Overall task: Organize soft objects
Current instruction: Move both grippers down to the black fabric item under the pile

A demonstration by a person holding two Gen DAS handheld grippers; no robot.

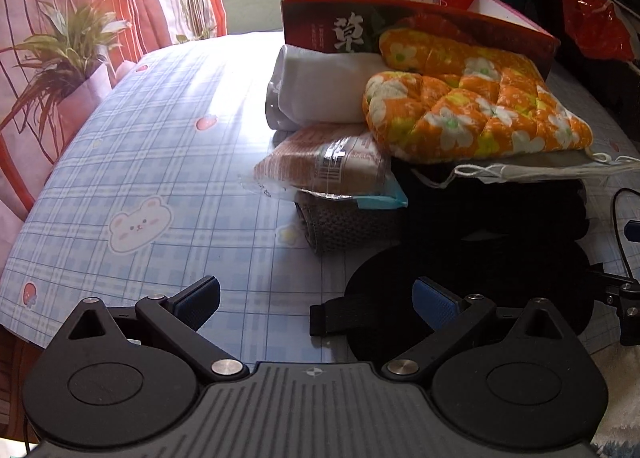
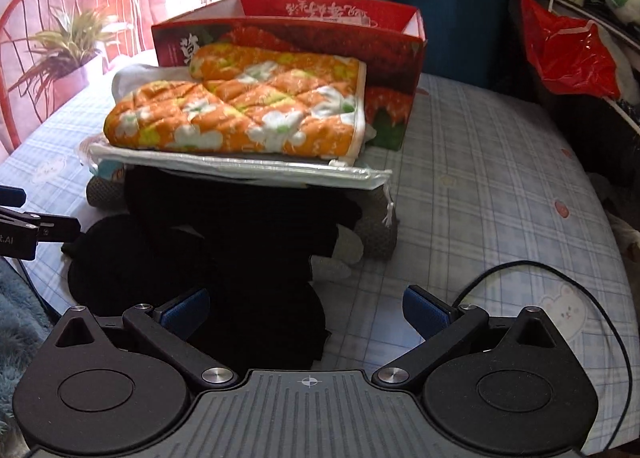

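A pile of soft things lies on the checked tablecloth (image 1: 152, 146) in front of an open red box (image 1: 400, 2) (image 2: 304, 30). On top sits an orange flowered quilted pad (image 1: 476, 114) (image 2: 240, 114) over a white drawstring bag (image 2: 248, 170). Beside them are a white folded cloth (image 1: 320, 90), a plastic-wrapped packet (image 1: 324, 166), a grey knitted piece (image 1: 344, 226) and black fabric (image 1: 480, 258) (image 2: 248, 234). My left gripper (image 1: 316, 300) is open, low over the table, its right finger above the black fabric. My right gripper (image 2: 306, 308) is open, the black fabric's near end between its fingers.
A red wire chair (image 1: 60, 18) and a potted plant (image 1: 68, 54) stand past the table's left edge. A red plastic bag (image 2: 568, 54) hangs at the right. A black cable (image 2: 560, 278) loops on the cloth by my right gripper. Bare tablecloth lies left and right of the pile.
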